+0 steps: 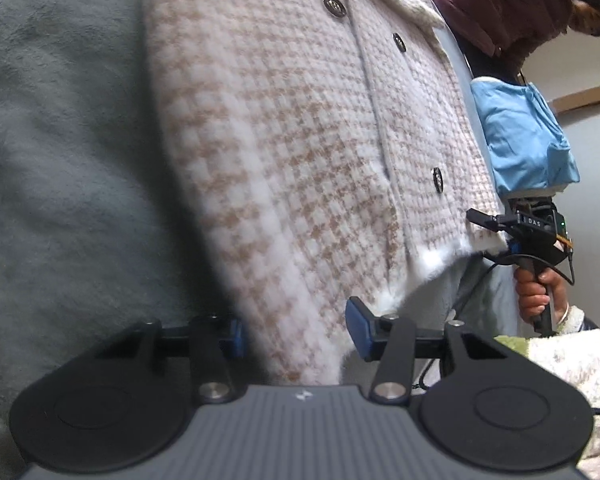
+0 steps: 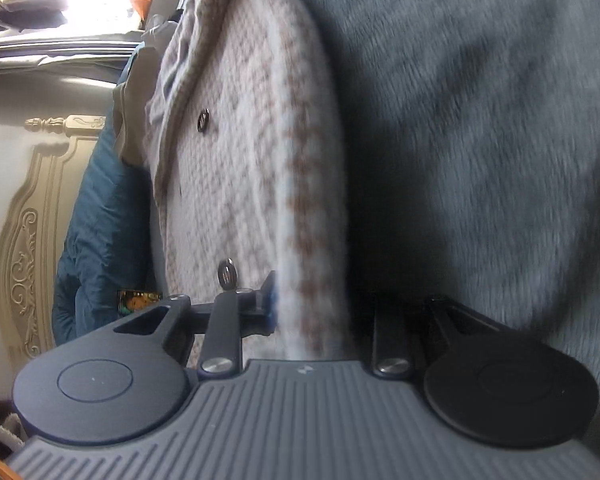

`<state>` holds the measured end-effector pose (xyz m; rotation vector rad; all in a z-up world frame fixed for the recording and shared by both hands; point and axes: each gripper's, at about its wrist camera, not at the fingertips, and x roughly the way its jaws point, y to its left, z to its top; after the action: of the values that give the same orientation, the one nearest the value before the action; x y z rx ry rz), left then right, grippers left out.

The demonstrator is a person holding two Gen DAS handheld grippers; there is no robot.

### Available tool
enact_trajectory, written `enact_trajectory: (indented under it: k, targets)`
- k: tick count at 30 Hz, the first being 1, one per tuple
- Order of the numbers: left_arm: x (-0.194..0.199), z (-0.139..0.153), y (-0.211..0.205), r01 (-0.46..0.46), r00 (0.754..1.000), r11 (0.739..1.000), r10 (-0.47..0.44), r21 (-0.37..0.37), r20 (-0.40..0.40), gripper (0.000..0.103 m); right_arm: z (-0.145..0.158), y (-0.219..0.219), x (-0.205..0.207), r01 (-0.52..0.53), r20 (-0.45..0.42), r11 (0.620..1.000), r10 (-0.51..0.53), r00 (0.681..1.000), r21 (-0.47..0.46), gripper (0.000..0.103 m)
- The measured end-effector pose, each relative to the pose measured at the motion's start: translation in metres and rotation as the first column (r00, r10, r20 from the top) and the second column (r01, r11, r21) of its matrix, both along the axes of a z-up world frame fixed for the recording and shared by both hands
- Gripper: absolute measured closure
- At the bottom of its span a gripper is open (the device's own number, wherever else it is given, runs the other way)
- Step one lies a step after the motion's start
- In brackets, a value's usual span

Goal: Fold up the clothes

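Note:
A cream-and-tan houndstooth jacket [image 1: 292, 128] with dark metal buttons lies on a grey plush blanket [image 1: 60, 140]. In the left wrist view my left gripper [image 1: 296, 332] straddles the jacket's near folded edge, and its blue pads press the fabric from both sides. Further right, my right gripper [image 1: 480, 218] bites the white hem corner, with a hand [image 1: 536, 292] on its handle. In the right wrist view the jacket [image 2: 236, 184] runs up between the fingers of my right gripper [image 2: 320, 308]. The left finger touches the fabric. The right one is in shadow behind the fold.
A person in a maroon puffer jacket [image 1: 508, 4] stands beyond the bed. A light blue cloth bundle [image 1: 520, 136] sits by the jacket's far edge. A teal garment [image 2: 100, 208] and a carved cream headboard [image 2: 28, 220] lie to the left in the right wrist view.

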<state>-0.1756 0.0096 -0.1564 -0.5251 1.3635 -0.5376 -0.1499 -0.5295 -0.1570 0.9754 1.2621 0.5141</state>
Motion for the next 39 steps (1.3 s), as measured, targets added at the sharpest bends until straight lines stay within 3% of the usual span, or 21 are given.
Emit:
enact_trajectory:
  k: [4, 6, 8, 12, 22, 33, 39]
  targets:
    - [-0.004, 0.005, -0.006, 0.054, 0.998, 0.998, -0.055, 0.039, 0.036, 0.054, 0.002, 0.004, -0.005, -0.003, 0.006, 1.0, 0.003, 1.0, -0.012, 0.084]
    - [-0.007, 0.014, -0.01, 0.098, 0.991, 0.994, -0.102, 0.057, 0.08, 0.063, 0.007, 0.008, -0.004, -0.021, 0.017, 0.999, 0.022, 1.0, -0.03, 0.086]
    - [-0.01, 0.023, -0.012, 0.141, 0.981, 0.987, -0.15, 0.074, 0.127, 0.084, 0.014, 0.012, -0.003, -0.045, 0.041, 0.998, 0.047, 0.998, -0.045, 0.088]
    - [-0.011, 0.044, -0.013, 0.195, 0.955, 0.977, -0.21, 0.089, 0.208, 0.091, 0.033, 0.019, -0.001, -0.08, 0.111, 0.994, 0.088, 0.99, -0.079, 0.091]
    - [0.015, 0.104, -0.003, 0.118, 0.906, 0.992, -0.129, 0.053, 0.404, 0.093, 0.098, 0.048, 0.029, -0.133, 0.282, 0.973, 0.184, 0.942, -0.191, 0.095]
    - [0.073, 0.146, 0.023, -0.038, 0.851, 0.999, 0.025, 0.014, 0.525, 0.094, 0.169, 0.115, 0.116, -0.219, 0.419, 0.931, 0.33, 0.846, -0.292, 0.095]
    - [0.111, 0.16, 0.035, -0.085, 0.807, 0.996, 0.076, -0.012, 0.585, 0.094, 0.195, 0.141, 0.164, -0.261, 0.472, 0.904, 0.403, 0.784, -0.338, 0.095]
